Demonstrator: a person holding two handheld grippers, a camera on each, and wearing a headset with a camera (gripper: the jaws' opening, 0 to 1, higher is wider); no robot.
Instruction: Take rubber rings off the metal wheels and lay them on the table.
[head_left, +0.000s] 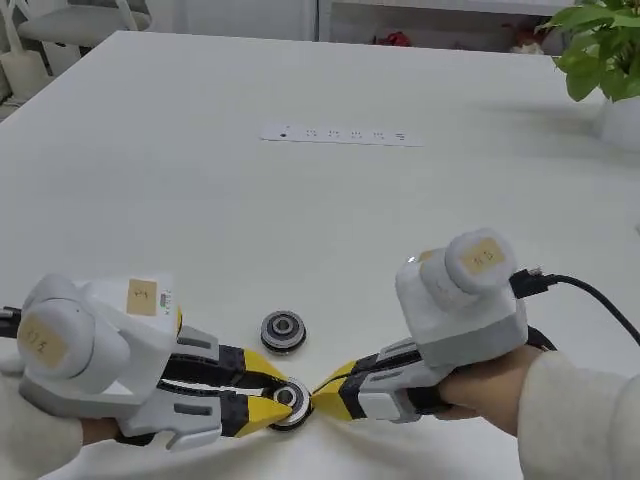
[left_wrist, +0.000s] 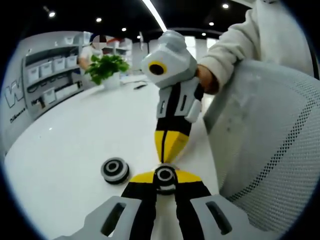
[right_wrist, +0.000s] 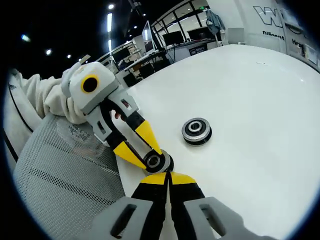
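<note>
Left gripper view: left gripper (left_wrist: 165, 178) clamps the wheel (left_wrist: 165, 173) between its tips. The right gripper (left_wrist: 168, 158), jaws pinched shut, noses its rim, and those tips may skid off, knocking it loose.

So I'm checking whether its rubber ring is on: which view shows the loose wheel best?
Right gripper view: the loose wheel lies face up, unobstructed, dark band around it. Head view shows it smaller; left gripper view, low and oblique.

White-and-grey left gripper (left_wrist: 165, 177) and right gripper (right_wrist: 169, 175) had black jaws with yellow tips, held silver metal wheel (right_wrist: 156, 161) and loose silver metal wheel (head_left: 283, 331) wore black rubber rings, plain white table (head_left: 300, 220), green leafy plant (head_left: 600, 50).
</note>
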